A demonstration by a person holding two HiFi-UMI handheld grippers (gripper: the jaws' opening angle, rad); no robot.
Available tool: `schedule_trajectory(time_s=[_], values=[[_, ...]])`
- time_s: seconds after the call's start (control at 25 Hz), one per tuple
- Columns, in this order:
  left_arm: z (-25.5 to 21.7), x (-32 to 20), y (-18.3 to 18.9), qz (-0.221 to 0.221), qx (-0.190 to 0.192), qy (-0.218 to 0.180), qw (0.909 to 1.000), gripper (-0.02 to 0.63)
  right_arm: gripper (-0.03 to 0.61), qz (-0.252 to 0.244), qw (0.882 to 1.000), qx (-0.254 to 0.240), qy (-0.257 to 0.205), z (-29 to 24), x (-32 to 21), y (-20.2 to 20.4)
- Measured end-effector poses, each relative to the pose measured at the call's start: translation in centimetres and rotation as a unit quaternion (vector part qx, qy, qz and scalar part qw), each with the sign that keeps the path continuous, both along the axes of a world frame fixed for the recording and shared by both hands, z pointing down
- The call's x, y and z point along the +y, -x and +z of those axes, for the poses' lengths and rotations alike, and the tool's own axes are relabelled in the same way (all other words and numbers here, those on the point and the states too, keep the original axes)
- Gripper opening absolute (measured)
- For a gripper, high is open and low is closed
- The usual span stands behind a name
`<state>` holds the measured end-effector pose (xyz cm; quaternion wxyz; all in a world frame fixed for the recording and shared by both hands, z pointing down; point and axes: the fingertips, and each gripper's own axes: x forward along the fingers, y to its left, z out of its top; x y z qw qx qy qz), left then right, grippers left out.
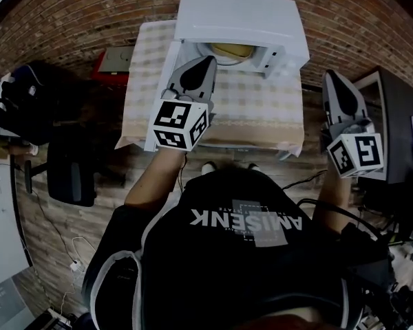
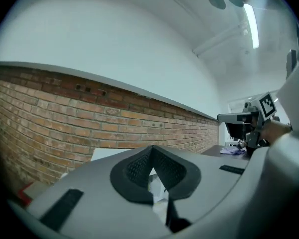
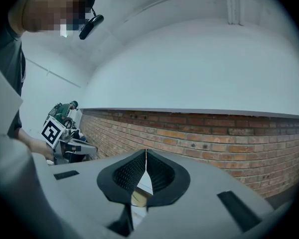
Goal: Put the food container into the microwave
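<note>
The white microwave (image 1: 241, 19) stands at the back of a table with a checked cloth (image 1: 261, 108). Its door (image 1: 158, 102) hangs open to the left. Inside the cavity sits the yellowish food container (image 1: 230, 49). My left gripper (image 1: 208, 62) is raised in front of the opening, just left of the container, its jaws shut with nothing between them; in its own view the left gripper (image 2: 152, 148) points level at the brick wall. My right gripper (image 1: 330, 75) hovers off the table's right edge, shut and empty. Below the right gripper (image 3: 146, 152), a yellowish patch shows.
A brick wall (image 1: 69, 12) runs behind the table. A red item (image 1: 113, 64) lies left of the table, and a black chair (image 1: 72, 174) stands nearer on the left. A dark screen (image 1: 399, 136) is at the right.
</note>
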<state>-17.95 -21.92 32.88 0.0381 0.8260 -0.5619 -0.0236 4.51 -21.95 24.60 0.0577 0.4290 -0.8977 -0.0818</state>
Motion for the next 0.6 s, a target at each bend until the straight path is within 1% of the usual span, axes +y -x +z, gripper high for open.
schedule_trajectory(time_s=[0.08, 0.12, 0.32, 0.44, 0.6], values=[[-0.9, 0.1, 0.4, -0.015, -0.018, -0.008, 0.9997, 0.012, 0.043, -0.007, 1.0, -0.001, -0.004, -0.5, -0.3, -0.4], [-1.3, 0.2, 0.6, -0.021, -0.021, -0.011, 0.9995, 0.012, 0.043, -0.009, 1.0, -0.003, -0.006, -0.6, -0.5, -0.8], [-2.9, 1.0, 1.4, -0.069, -0.012, -0.019, 0.9974, 0.012, 0.041, -0.001, 1.0, -0.011, -0.006, -0.5, -1.8, -4.0], [-4.1, 1.5, 1.2, -0.085, -0.01, -0.023, 0.996, 0.012, 0.041, 0.002, 1.0, -0.016, -0.007, -0.9, -2.7, -5.8], [-5.5, 2.2, 0.6, -0.104, -0.023, -0.037, 0.9936, 0.012, 0.041, -0.005, 1.0, -0.016, -0.006, -1.0, -3.2, -7.4]])
